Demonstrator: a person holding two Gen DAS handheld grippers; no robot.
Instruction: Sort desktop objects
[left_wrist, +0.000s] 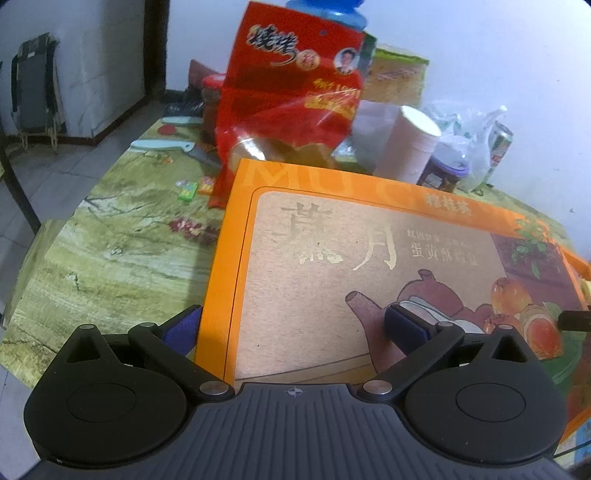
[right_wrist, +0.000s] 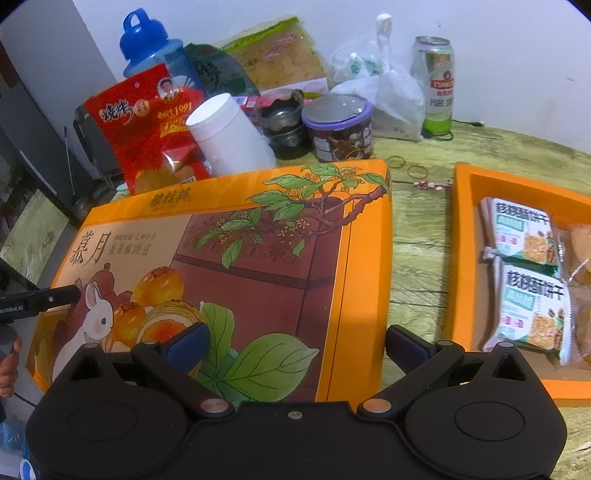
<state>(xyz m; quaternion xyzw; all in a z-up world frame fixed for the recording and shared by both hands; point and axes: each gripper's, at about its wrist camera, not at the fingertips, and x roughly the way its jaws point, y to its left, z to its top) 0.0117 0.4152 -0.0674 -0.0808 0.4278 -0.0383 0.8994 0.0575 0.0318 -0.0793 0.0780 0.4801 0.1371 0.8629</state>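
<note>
Right wrist view shows my right gripper (right_wrist: 293, 345) with jaws released astride the orange lid's (right_wrist: 229, 266) right edge on the tabletop (right_wrist: 417, 236), left gripper (left_wrist: 291, 328) likewise spread at its left edge, so I'd clench both evenly and lift level toward the snack-filled tray (right_wrist: 463, 258).

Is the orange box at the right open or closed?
Open. The orange box has no lid on it; its snack packets lie uncovered inside.

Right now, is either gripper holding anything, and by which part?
Both grippers straddle the orange box lid with jaws open: left gripper over its left edge, right gripper over its right edge. No firm clamp visible.
</note>
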